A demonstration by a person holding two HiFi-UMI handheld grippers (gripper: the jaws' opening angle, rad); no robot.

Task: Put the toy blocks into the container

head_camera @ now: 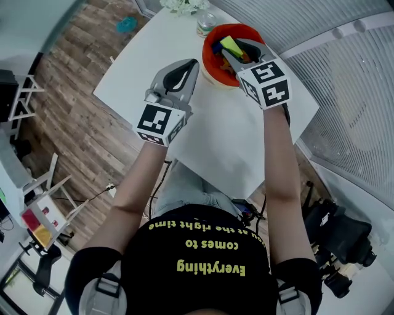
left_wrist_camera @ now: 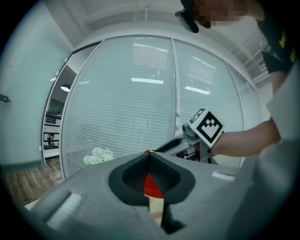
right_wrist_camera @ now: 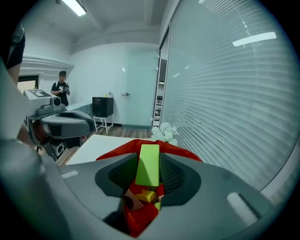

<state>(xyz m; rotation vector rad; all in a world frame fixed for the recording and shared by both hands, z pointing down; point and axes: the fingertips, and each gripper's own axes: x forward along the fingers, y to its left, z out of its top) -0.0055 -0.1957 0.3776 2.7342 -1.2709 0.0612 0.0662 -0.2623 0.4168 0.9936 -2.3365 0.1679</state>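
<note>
right gripper (head_camera: 231, 51): i am pinching a lime-green rectangular toy block (right_wrist_camera: 148, 165) between the pads, its long side running along the jaws, directly above the round red plastic bowl (head_camera: 207, 54). the bowl is already holding a heap of mixed coloured blocks (right_wrist_camera: 143, 194). so the block is hanging over the container, not yet in it.

left gripper (head_camera: 192, 66): jaws are pressing together on nothing, idling over the white table (head_camera: 234, 135) just beside the bowl.

doing it well, my judgement: i am aiming for the middle of the bowl, lowering until the block's front end is nearing the heap, then spreading the jaws slowly. a high release is risking a bounce over the rim.

room: the bowl is sitting near the table's far edge, with a small jar (head_camera: 206, 24) and white flowers (head_camera: 181, 5) just beyond the bowl. open table is lying on the near side of the bowl. i am planning to lift clear of the rim first, then withdraw that way.
</note>
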